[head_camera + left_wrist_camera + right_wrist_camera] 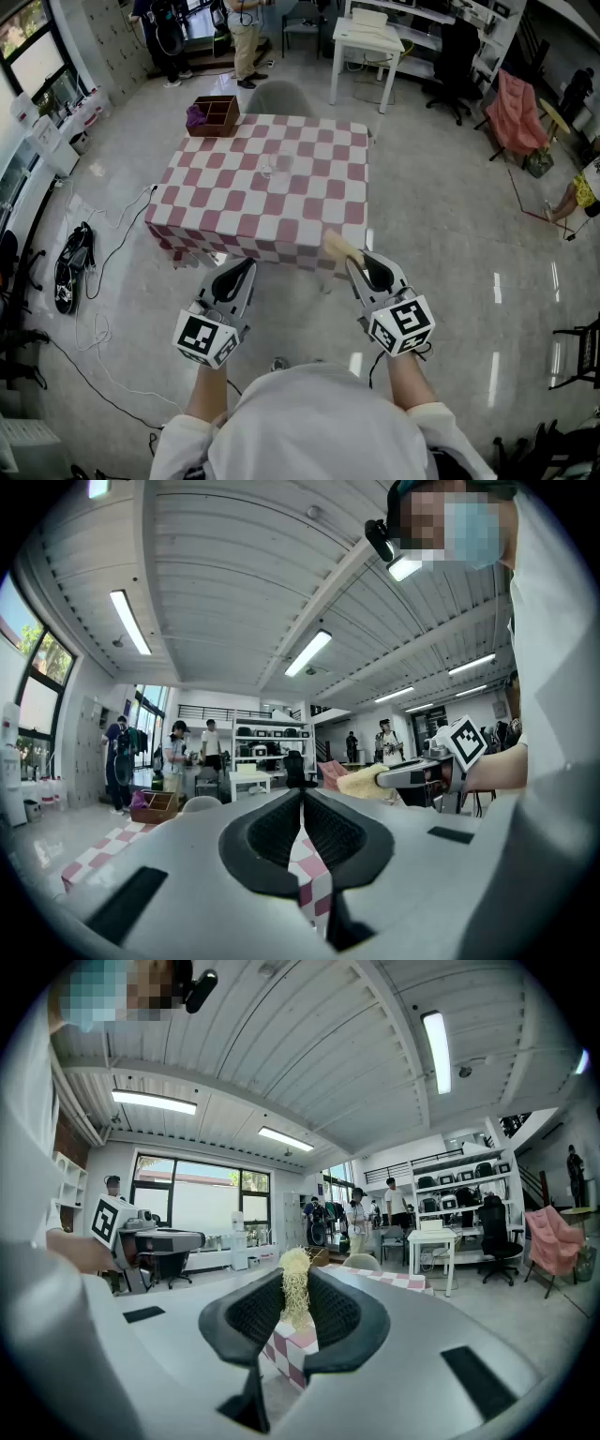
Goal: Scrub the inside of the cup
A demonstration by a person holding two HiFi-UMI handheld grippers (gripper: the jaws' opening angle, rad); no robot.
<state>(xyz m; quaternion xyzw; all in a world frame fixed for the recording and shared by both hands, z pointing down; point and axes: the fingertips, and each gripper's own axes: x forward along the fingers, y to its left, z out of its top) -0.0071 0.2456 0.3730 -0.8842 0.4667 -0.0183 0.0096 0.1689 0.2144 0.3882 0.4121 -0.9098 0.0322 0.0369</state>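
A clear glass cup [278, 165] stands near the middle of the table with the red-and-white checked cloth [225, 206]. Both grippers hang in front of the table's near edge, well short of the cup. My left gripper [246, 266] is shut with nothing between its jaws [302, 803]. My right gripper [355, 265] is shut on a yellowish scrub sponge [339, 247]. The sponge [295, 1283] sticks up between its pads, and it also shows in the left gripper view [361, 780]. The cup is not visible in either gripper view.
A wooden compartment box [214, 115] with something purple sits on the table's far left corner. A grey chair [278, 97] stands behind the table, a white desk [367, 42] farther back. Cables [94, 281] lie on the floor at left. People [246, 37] stand at the back.
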